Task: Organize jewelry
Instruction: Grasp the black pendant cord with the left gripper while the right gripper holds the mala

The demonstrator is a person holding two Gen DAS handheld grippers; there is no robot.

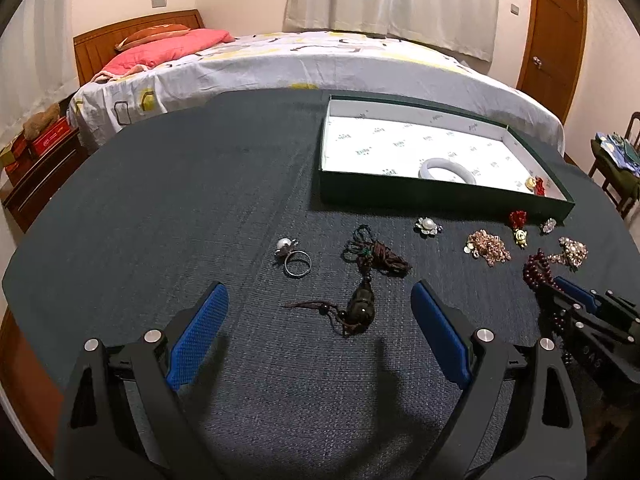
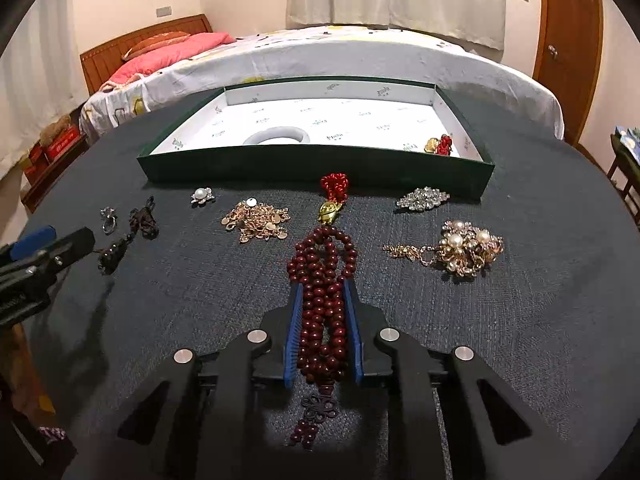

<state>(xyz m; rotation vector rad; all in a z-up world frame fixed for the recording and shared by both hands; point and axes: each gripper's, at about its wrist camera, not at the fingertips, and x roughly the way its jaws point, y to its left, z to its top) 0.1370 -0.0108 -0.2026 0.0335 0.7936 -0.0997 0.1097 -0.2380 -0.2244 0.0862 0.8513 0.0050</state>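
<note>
Right wrist view shows a dark table point(image 2: 540, 320) with jewelry spread over it. Far to the left, the left gripper point(image 2: 52, 240) pokes in from the edge. Next to it lie a pearl ring point(image 2: 109, 218) and a dark cord pendant point(image 2: 120, 248). Then come a small pearl brooch point(image 2: 203, 195) and a heap of gold chain point(image 2: 258, 222).

In the middle, the right gripper point(image 2: 322, 292) has its blue pads squeezed on a dark red bead string point(image 2: 322, 280). The beads lie on the table, and their loop sticks out past the tips. Just beyond them sits a gold charm with a red knot point(image 2: 332, 200).

To the right lie a sparkly clear brooch point(image 2: 422, 199) and a pearl and gold cluster point(image 2: 468, 252).

Behind them all sits a green box point(image 2: 320, 170) with a white bangle point(image 2: 280, 136) and another red and gold charm point(image 2: 438, 145) inside.

Left wrist view shows the left gripper's jaws wide apart, holding nothing, with the pendant on the table between its fingers.
</note>
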